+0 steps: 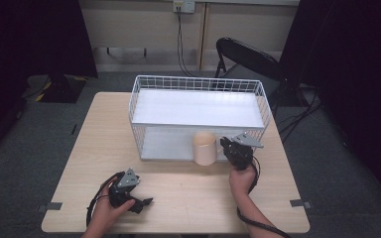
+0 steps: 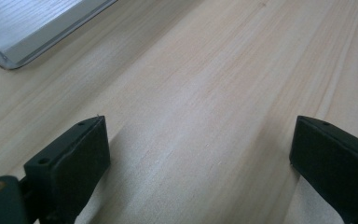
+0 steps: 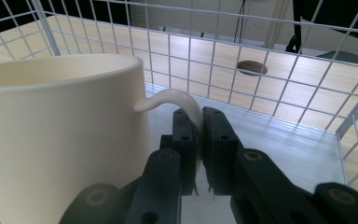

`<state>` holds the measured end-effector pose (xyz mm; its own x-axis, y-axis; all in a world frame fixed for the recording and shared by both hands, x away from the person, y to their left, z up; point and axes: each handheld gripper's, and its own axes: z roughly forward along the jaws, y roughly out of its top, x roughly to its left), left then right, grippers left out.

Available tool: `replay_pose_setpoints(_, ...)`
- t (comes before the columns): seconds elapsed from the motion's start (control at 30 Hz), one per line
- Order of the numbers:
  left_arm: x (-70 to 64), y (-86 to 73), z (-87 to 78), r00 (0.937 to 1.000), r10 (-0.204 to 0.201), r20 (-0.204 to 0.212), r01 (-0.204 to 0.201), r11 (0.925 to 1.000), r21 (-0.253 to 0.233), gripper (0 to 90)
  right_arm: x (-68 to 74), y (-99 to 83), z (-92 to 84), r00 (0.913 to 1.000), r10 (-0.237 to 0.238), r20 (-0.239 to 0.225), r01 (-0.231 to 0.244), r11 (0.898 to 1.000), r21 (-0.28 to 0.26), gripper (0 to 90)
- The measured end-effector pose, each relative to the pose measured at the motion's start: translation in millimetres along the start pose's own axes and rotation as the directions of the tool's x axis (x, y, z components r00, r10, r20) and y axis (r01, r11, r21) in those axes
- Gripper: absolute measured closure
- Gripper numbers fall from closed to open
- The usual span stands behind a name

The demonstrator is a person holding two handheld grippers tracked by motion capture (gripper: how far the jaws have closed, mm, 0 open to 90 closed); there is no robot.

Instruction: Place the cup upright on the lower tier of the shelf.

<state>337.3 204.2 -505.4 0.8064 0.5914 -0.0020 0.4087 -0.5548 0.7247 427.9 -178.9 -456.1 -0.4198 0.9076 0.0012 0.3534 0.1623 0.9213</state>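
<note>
Holding the cream mug (image 3: 60,135) by its handle (image 3: 182,105), our right gripper (image 3: 199,140) has its jaws clamped together on the thin loop, with the cup hanging off at nine o'clock of the jaws. In the high view the mug (image 1: 204,148) sits at the open front of the white wire rack (image 1: 198,85), at the edge of its lower shelf (image 1: 166,144), roughly at one o'clock from table centre. We judge the step to be placing or withdrawing the cup there — so we should keep it upright, move slowly along the shelf, and mind the wire side at three o'clock. Our left gripper (image 1: 138,201) rests on the wooden table (image 1: 193,198) at seven o'clock, jaws wide apart, holding nothing.
</note>
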Motion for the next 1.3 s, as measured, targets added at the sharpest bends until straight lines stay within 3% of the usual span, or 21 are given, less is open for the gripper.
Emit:
replay_pose_setpoints(0.2, -0.1, 0.0, 0.1, 1.0, -0.002, 0.003, 0.002, 1.0, 0.0, 4.2, -4.3, 1.4, 5.8, 0.9995, 0.01, 0.03, -0.009, 1.0, -0.022, 84.1)
replay_pose_setpoints(0.37, 0.0, 0.0, 0.2, 1.0, -0.002, 0.005, 0.002, 1.0, 0.0, 4.0, -5.1, -3.8, 8.2, 0.9986, -0.01, 0.051, 0.011, 1.0, -0.023, 84.1)
replay_pose_setpoints(0.6, -0.8, 0.0, 0.4, 1.0, -0.004, 0.001, 0.004, 1.0, 0.0, 3.9, -10.3, -13.6, 5.0, 0.9992, -0.009, 0.038, 0.008, 1.0, 0.03, 83.5)
replay_pose_setpoints(0.73, -0.9, 0.0, 0.4, 1.0, -0.004, 0.001, 0.004, 1.0, 0.0, 3.8, -10.4, -14.4, 2.0, 0.9995, 0.002, 0.032, -0.003, 0.999, 0.037, 82.4)
replay_pose_setpoints(0.77, -0.9, 0.0, 0.4, 1.0, -0.004, 0.001, 0.004, 1.0, 0.0, 3.8, -10.0, -14.1, 0.4, 0.9993, 0.004, 0.038, -0.005, 0.999, 0.034, 76.5)
replay_pose_setpoints(1.3, -0.9, 0.1, 0.4, 1.0, -0.003, 0.001, 0.003, 1.0, 0.0, 3.8, -12.0, -17.4, 0.5, 0.9995, 0.015, 0.026, -0.017, 0.998, 0.066, 68.4)
